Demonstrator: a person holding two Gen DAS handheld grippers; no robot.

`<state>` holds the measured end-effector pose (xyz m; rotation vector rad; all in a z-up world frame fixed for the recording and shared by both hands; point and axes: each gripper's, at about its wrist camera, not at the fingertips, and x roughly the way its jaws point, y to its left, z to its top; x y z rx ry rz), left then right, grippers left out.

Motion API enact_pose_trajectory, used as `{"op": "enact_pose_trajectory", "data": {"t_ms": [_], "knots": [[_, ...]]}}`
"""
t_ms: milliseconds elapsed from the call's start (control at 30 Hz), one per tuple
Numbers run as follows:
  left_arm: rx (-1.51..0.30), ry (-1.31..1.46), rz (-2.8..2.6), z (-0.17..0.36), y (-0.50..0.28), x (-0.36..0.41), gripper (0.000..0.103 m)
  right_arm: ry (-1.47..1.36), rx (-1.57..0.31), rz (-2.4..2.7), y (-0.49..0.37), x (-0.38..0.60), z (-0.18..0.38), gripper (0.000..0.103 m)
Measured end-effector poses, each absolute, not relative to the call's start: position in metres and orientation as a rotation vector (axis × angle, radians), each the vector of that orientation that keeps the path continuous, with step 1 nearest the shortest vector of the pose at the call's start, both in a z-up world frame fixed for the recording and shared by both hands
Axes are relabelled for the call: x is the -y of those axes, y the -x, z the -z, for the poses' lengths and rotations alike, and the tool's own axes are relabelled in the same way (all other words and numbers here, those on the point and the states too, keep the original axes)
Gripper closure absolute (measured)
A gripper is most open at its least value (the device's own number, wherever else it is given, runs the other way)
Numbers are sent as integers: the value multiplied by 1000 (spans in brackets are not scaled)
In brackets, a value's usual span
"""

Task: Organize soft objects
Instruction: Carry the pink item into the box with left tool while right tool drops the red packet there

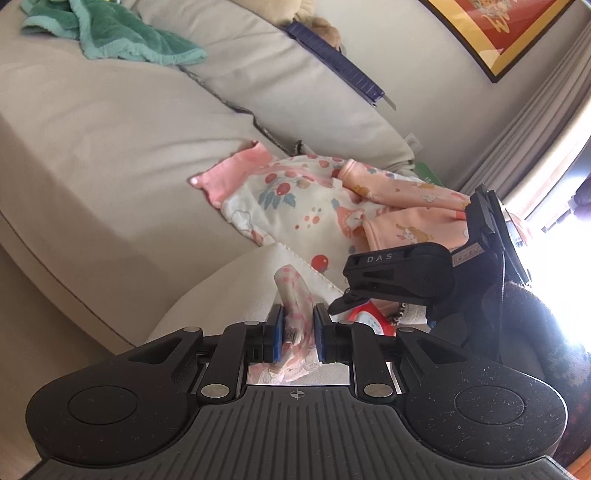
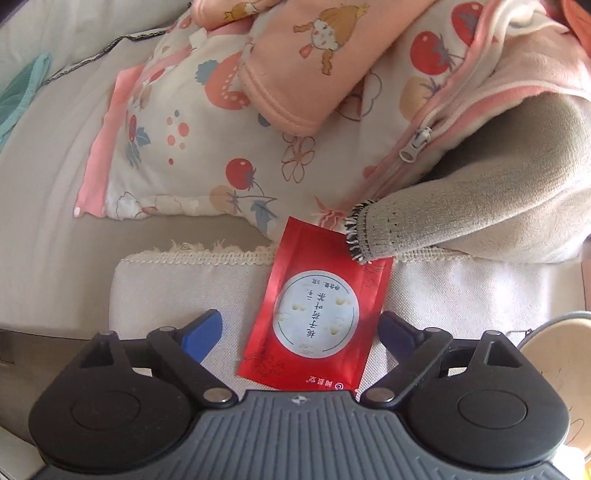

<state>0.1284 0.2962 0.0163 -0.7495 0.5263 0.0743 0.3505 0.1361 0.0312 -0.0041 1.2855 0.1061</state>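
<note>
My left gripper point(image 1: 298, 332) is shut on a small pink-and-white patterned cloth point(image 1: 293, 295) and holds it over the cream sofa arm cushion point(image 1: 221, 291). Beyond it lies a pile of baby clothes: a strawberry-print padded garment point(image 1: 295, 199) and a peach printed top point(image 1: 406, 206). My right gripper point(image 2: 301, 334) is open, its blue pads either side of a red foil sachet point(image 2: 317, 317) lying flat on the cushion point(image 2: 184, 288). The strawberry garment point(image 2: 207, 147), the peach sleeve point(image 2: 291, 74) and a grey knit sleeve point(image 2: 461, 214) lie just beyond. The right gripper point(image 1: 399, 273) also shows in the left wrist view.
A green towel point(image 1: 110, 33) lies at the far end of the beige sofa point(image 1: 92, 147). A blue strip point(image 1: 332, 55) and a plush toy point(image 1: 317, 18) rest on the sofa back. A framed picture point(image 1: 498, 33) hangs on the wall. Curtains point(image 1: 535, 129) and a bright window stand at right.
</note>
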Motion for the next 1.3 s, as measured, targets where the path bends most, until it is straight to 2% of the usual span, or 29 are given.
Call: {"op": "enact_pose_trajectory", "data": {"t_ms": [33,100,267,500,767,1000,1300], "knots": [[-528,751,-74,-16,-129,-296,83,13,-1276,-118,-349,-138,-32,19],[-529,752,-75,-16,-129,-297,83,21,-1263,-137,-345,-141,-34,32],[-531,752,-74,-16,-129,-297,83,51,-1256,-162,-337,-145,-39,49],[-537,749,-62,-15,-129,-295,83,47,-1264,-237,-325,-144,-56,52],[-591,632,-38,-30,-140,-272,83,29,-1181,-435,-292,-122,-137,52],[-559,429,4,-103,-136,-219,83,-54,-1024,-564,-247,-44,-221,52],[-526,247,265,-197,-120,-85,83,-104,-852,-500,-183,118,-272,52]]}}
